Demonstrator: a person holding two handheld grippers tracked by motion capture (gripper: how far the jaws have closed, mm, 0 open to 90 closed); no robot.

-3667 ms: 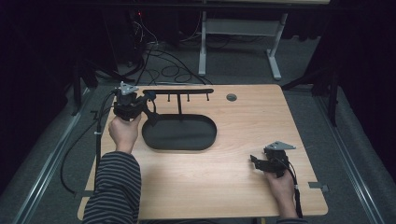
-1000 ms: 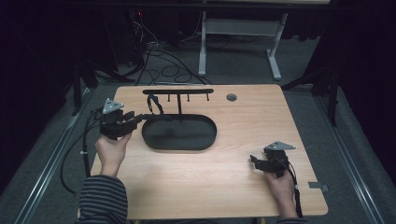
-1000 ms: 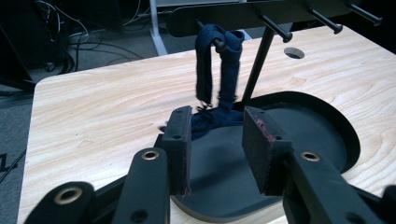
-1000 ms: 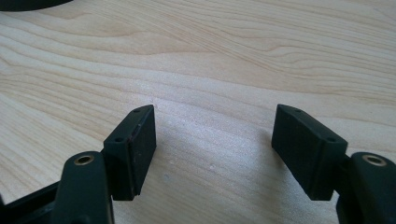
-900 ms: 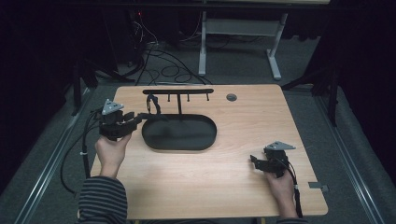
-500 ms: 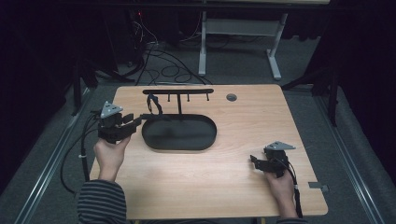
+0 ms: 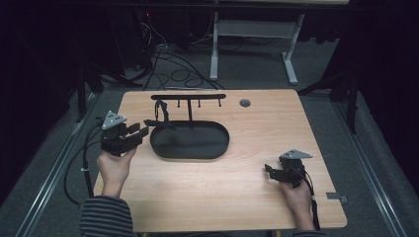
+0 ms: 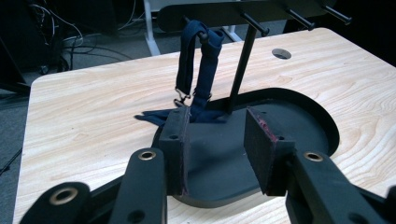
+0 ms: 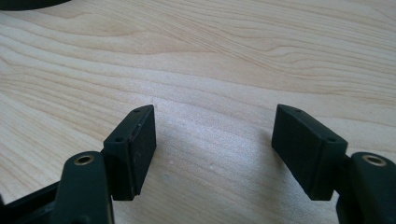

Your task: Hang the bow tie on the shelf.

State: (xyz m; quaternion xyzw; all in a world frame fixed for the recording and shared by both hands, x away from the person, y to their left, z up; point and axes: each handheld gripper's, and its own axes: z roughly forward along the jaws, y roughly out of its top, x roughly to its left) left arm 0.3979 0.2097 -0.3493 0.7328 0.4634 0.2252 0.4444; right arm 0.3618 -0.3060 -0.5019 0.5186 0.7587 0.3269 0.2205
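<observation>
A dark blue woven strap point(image 8: 198, 70) with metal clips hangs from the end peg of the matte black stand point(image 8: 280, 135). The left gripper point(image 8: 217, 149) hovers just beside the stand's oval tray, jaws half apart, empty. The right gripper point(image 9: 215, 154), far from it, gapes wide over bare wood.

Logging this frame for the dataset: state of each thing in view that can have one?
left gripper: open, nothing between the jaws, aimed at the stand
right gripper: open, empty, low over bare table
dark blue strap: hung on a stand peg, loose end lying on the tray's edge
peg stand: upright, other pegs bare
black oval tray: flat on table, holds nothing but the strap end
</observation>
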